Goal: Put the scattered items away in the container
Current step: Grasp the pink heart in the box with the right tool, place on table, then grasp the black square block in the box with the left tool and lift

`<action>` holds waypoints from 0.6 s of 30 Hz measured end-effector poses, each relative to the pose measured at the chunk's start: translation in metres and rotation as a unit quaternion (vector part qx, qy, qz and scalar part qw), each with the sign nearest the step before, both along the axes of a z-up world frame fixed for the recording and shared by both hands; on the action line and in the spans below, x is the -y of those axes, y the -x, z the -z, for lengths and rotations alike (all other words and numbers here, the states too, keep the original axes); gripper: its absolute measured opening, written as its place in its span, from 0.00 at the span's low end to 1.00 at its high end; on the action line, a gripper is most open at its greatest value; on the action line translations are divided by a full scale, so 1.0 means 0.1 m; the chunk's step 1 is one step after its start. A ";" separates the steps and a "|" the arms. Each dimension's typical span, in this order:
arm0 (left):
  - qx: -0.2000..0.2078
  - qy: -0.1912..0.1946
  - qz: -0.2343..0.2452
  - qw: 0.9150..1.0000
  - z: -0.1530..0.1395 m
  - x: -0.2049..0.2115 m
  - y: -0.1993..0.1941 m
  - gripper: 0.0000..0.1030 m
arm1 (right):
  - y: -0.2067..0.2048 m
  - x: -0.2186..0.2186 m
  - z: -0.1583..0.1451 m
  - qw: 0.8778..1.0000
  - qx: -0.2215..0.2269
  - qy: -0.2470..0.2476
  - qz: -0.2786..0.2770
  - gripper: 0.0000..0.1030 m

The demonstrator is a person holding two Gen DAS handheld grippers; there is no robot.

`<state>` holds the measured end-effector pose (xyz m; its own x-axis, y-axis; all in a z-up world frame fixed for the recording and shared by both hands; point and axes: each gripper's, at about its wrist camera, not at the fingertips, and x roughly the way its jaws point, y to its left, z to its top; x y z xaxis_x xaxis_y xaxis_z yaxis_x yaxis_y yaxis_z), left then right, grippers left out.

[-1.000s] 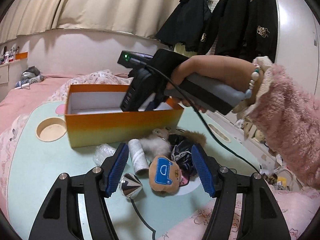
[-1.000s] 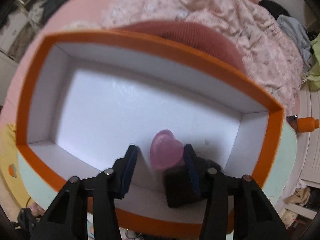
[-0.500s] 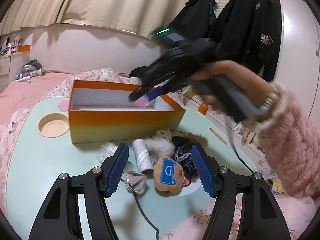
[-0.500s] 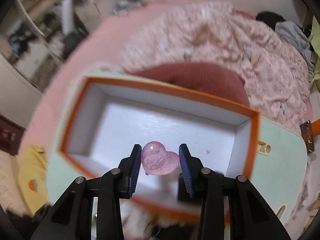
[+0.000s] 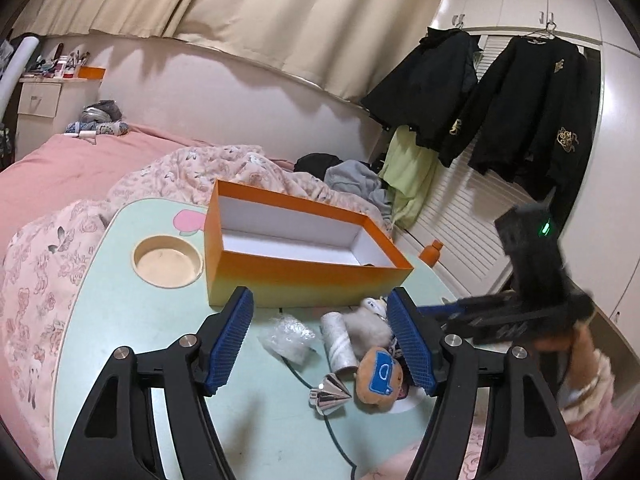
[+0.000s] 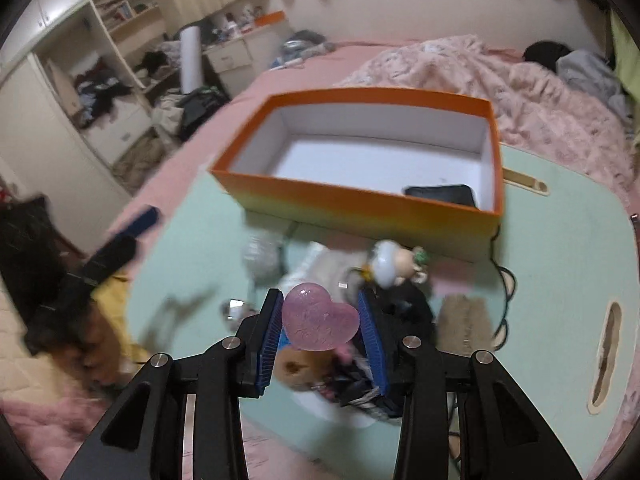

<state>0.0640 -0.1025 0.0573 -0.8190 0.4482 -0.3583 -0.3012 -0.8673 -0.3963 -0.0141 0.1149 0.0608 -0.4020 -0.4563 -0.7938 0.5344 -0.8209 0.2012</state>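
pink and glossy, the heart [image 6: 320, 322] is seen clamped in the right tool [image 6: 320, 324] above the pile, short of the orange box [image 6: 360, 196]; it is judged light, hard and slippery, best pinched across its lobes. only the left view shows the left tool [image 5: 320, 340] released over the plush toy [image 5: 378, 380].
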 end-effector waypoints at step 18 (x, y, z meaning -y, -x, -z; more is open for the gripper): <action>0.311 0.165 0.154 0.923 -0.22 -1.58 1.93 0.68 | -0.46 -1.01 0.08 0.945 -0.076 0.302 0.097 0.74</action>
